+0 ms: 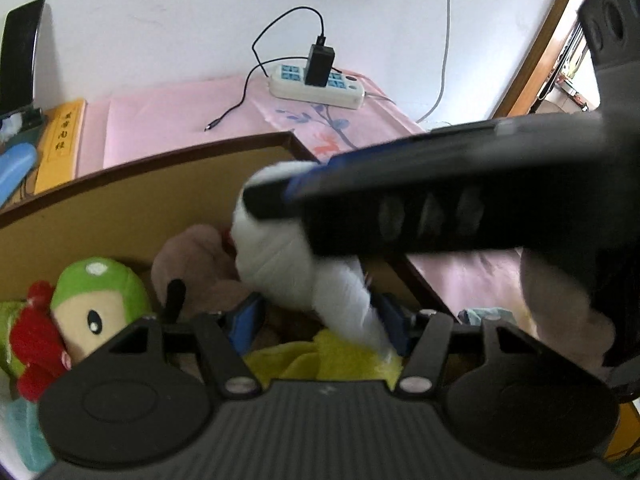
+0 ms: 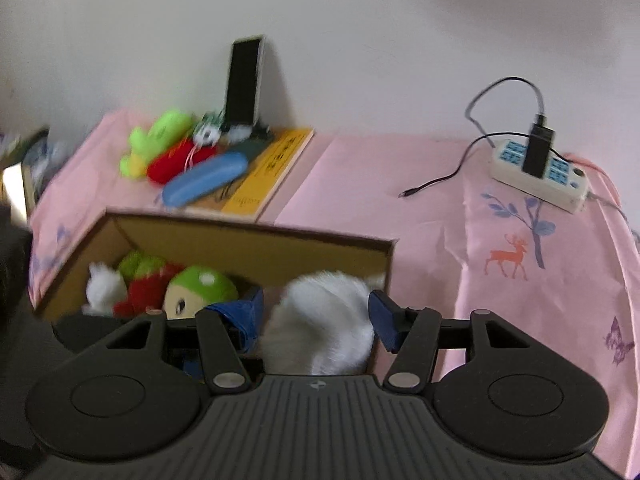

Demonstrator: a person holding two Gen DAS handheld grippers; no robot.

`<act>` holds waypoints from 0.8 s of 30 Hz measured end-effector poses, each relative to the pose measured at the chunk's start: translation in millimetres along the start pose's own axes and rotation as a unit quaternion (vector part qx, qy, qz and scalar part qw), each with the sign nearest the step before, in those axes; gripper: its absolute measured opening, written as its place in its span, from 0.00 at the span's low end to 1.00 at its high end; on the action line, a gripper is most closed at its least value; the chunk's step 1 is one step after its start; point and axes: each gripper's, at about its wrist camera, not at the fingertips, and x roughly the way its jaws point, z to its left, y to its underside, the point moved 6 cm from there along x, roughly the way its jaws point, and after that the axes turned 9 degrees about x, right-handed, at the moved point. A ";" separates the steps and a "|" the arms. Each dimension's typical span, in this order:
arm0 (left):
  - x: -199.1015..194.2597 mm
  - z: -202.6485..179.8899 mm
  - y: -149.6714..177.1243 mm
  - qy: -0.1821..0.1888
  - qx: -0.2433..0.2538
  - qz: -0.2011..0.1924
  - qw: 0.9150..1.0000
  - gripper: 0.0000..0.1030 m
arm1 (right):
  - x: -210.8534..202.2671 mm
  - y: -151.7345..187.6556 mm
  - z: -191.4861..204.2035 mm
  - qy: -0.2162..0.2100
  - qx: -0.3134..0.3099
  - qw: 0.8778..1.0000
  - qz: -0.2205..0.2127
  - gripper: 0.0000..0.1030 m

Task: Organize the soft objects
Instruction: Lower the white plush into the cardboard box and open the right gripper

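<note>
One fluffy white plush [image 2: 320, 320] in right gripper [image 2: 318, 314]

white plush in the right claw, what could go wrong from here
1. The white plush sits between the right claw fingers at the cardboard box corner; released there, it might hang over the rim instead of dropping inside.
2. In the left wrist view the right claw crosses just above the left claw; the two could knock together.
3. The box already holds the green-capped doll, so the plush may sit high and roll out.
</note>
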 end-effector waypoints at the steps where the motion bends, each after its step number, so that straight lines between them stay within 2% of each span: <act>1: -0.1 0.0 0.2 0.000 0.000 -0.001 1.000 0.59 | -2.5 -1.9 -2.0 -0.001 0.012 1.000 -0.006 0.42; 6: -0.6 3.7 1.5 0.003 -0.008 -0.004 1.000 0.60 | -14.5 2.4 -9.0 -0.014 0.074 0.997 -0.025 0.42; 13: -2.1 4.2 4.7 -0.014 -0.010 -0.003 1.000 0.60 | -26.4 27.1 -18.4 0.002 0.136 0.990 -0.029 0.42; 17: -8.9 0.1 6.3 -0.042 0.003 -0.007 0.999 0.61 | -34.8 38.4 -18.1 0.010 0.147 0.989 -0.029 0.41; 24: -26.2 1.0 11.0 -0.072 -0.019 0.001 0.997 0.61 | -48.4 47.7 -16.1 0.024 0.157 0.986 -0.042 0.41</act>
